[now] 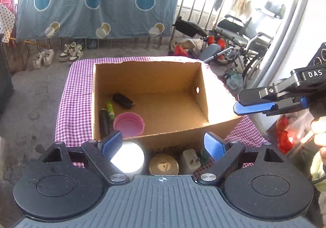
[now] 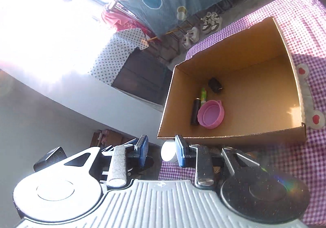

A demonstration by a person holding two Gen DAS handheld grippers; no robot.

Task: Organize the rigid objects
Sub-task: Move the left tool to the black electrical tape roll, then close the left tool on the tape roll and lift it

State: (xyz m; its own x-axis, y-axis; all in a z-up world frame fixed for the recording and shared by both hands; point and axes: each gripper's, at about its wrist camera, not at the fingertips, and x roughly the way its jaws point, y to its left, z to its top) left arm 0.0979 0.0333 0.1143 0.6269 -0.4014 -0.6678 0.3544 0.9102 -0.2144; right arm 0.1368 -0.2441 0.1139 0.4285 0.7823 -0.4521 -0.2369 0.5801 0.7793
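An open cardboard box stands on a table under a purple checked cloth. Inside lie a pink bowl, a black cylinder, a green stick and a black oval thing. In front of the box stand a white cup, a gold-lidded jar and a white plug. My left gripper is open wide above these, holding nothing. My right gripper hovers at the box's right side, open a narrow gap, empty.
A blue quilt hangs on a railing behind the table, with shoes on the floor under it. A wheelchair and bags stand to the right. A hand shows at the right edge. A dark cabinet stands left of the table.
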